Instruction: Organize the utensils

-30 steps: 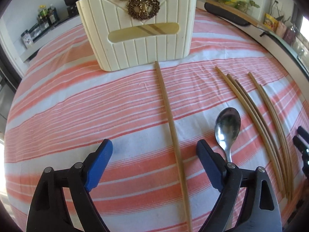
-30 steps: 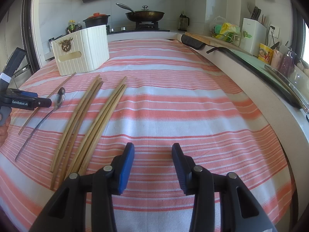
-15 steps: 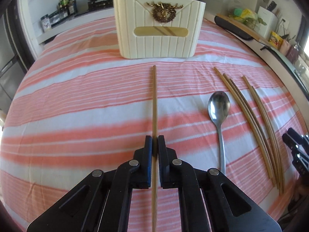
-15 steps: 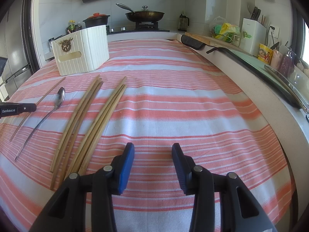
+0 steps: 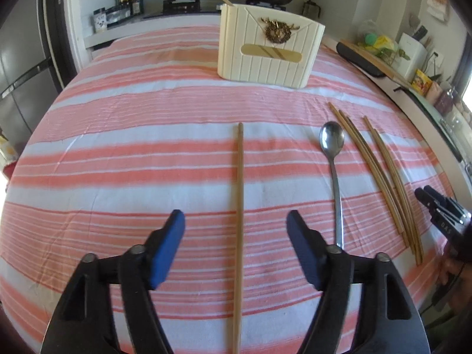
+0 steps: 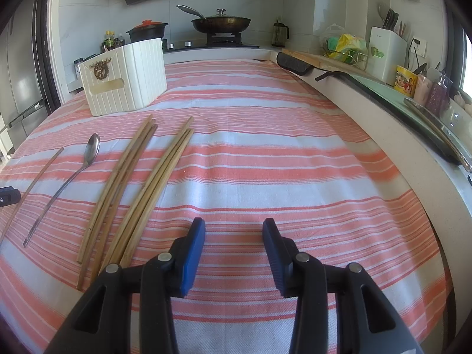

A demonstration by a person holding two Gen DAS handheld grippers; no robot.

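Red-and-white striped tablecloth point(image 6: 265, 159) covering the table, pale tiled wall point(image 6: 298, 6) standing behind, gas stove point(image 6: 224, 39) bearing a lidded pan point(image 6: 221, 23), steel refrigerator point(image 6: 20, 73) gleaming at left, daylight entering from the right, white counter point(image 6: 368, 109) curving alongside.

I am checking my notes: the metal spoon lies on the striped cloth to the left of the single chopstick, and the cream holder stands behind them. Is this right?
Not quite. In the left wrist view the metal spoon lies to the right of the single chopstick, between it and the chopstick bundles. The rest holds: both lie on the striped cloth, with the cream holder behind them.
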